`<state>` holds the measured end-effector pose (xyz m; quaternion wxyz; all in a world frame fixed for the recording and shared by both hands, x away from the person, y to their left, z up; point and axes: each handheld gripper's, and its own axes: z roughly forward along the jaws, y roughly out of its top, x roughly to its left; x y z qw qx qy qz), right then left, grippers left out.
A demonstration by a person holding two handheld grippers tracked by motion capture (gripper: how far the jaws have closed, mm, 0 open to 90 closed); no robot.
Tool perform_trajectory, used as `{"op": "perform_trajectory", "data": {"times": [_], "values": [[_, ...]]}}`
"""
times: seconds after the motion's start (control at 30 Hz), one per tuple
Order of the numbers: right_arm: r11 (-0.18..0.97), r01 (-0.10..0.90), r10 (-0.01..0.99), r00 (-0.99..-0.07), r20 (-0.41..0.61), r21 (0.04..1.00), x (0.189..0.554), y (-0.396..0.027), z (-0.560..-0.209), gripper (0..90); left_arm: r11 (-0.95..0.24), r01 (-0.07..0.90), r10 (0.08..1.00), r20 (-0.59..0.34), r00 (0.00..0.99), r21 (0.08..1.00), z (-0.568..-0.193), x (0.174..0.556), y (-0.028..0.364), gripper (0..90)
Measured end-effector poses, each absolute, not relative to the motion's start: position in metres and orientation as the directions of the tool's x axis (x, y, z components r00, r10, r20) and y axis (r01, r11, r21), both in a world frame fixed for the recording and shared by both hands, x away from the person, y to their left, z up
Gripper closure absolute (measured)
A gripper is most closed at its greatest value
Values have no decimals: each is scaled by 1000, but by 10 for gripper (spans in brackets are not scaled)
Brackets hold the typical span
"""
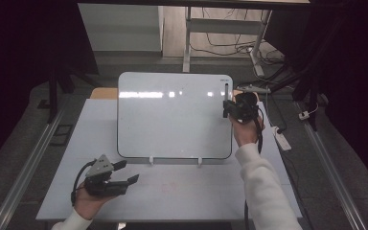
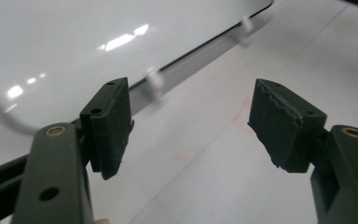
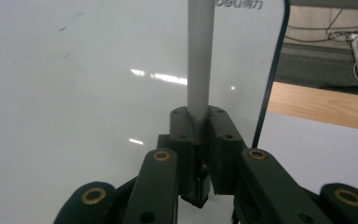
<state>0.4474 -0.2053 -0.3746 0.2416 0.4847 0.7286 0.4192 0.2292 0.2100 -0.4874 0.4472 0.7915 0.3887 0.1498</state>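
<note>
I am working two tongs over a pale surface [image 1: 182, 191], and I place everything by the one whiteboard [image 1: 172, 115] that stands propped on it. My right tongs [image 1: 227, 108] are raised at the whiteboard's right edge, near its top corner, the forearm in a white sleeve reaching up from the near side. Their jaws are clamped together on one grey marker [image 3: 199, 56], which stands upright out of the grip with its upper end against the board's face close to the printed logo. My left tongs [image 1: 127, 172] sit low in front of the whiteboard, off its lower left corner, held level just above the surface and pointing right along the board's bottom edge. Their jaws stand apart with nothing between them; the pads [image 2: 114, 123] are bare. Two small white clips [image 1: 151, 160] hold the board's bottom edge. Count: two tongs, one marker, one whiteboard, two clips.
</note>
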Motion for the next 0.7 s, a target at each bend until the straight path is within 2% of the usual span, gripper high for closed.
{"op": "perform_trajectory", "data": {"times": [0.27, 0.7], "values": [[170, 515, 918, -394, 55, 840, 478, -199, -376, 803, -263, 513, 787, -127, 604, 817, -497, 225, 230, 295], [178, 464, 921, -389, 19, 868, 480, -200, -376, 783, -259, 514, 797, -119, 592, 818, -502, 224, 234, 288]]}}
